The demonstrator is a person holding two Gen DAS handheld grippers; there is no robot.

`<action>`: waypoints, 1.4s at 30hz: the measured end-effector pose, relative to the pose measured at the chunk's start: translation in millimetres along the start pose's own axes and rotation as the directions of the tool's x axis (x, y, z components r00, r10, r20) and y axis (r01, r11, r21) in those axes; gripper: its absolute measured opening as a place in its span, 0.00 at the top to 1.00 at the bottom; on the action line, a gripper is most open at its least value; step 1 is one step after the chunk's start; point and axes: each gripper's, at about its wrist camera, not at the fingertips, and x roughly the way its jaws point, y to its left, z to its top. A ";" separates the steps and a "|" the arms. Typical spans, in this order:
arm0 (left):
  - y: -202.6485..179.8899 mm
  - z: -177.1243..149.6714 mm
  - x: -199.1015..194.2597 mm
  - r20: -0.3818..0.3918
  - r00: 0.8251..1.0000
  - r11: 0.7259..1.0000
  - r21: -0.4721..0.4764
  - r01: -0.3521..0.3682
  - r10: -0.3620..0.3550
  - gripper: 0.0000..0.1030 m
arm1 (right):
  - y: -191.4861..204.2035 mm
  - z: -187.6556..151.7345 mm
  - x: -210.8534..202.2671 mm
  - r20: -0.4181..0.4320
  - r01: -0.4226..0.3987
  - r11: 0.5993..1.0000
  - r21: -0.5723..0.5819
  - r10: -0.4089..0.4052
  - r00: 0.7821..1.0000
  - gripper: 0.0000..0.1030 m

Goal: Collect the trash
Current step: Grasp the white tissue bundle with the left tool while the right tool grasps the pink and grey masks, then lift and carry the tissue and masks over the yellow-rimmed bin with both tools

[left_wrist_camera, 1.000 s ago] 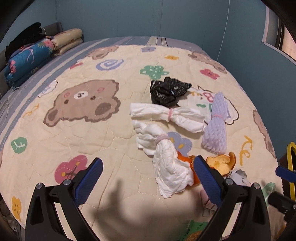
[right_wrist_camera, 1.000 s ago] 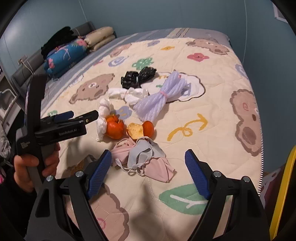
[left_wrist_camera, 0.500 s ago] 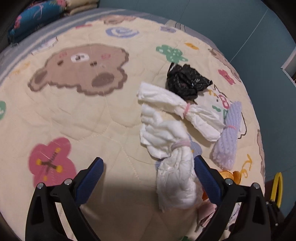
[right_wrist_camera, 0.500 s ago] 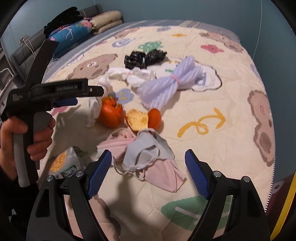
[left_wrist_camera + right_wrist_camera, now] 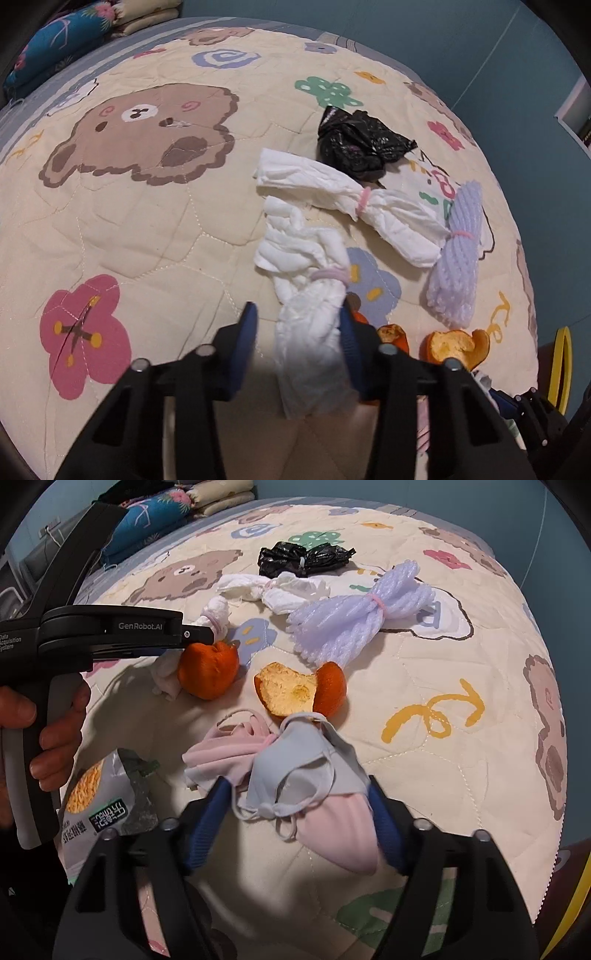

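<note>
Two grippers are working low over the bear-print quilt (image 5: 155, 236), both sitting nearer the litter than a second ago. The left gripper (image 5: 299, 354), wide apart before, is now closing around the near white tissue bundle (image 5: 310, 295); its right pad is touching the paper, while a gap is showing at the left pad. The right gripper (image 5: 295, 819) is narrowing too, its jaws straddling the pile of pink and grey face masks (image 5: 295, 775) without clearly pressing it. A hand (image 5: 48, 738) is gripping the left tool's handle beside a snack packet (image 5: 96, 801). Lying farther back are orange peels (image 5: 299, 690), a second tissue bundle (image 5: 343, 199), a lilac foam net (image 5: 458, 254) and a black bag (image 5: 358, 144), all close together. Open quilt is stretching away to the left around the bear face, whereas the bed's edge is running close on the right.
</note>
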 end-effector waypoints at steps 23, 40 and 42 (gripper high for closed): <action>6.2 -8.3 -100.5 0.203 0.972 0.993 0.021 0.120 -0.122 0.83 | -17.1 -10.4 -62.8 0.159 -0.082 0.992 0.098 0.066 0.985 0.85; -12.0 -35.1 -256.2 0.477 0.869 0.991 0.097 0.097 -0.131 0.83 | -28.1 -34.6 -178.2 0.379 -0.169 0.969 0.180 0.090 0.921 0.85; -20.2 -40.6 -266.8 0.483 0.862 0.987 0.120 0.109 -0.154 0.83 | -31.5 -38.7 -189.4 0.394 -0.175 0.966 0.188 0.089 0.915 0.85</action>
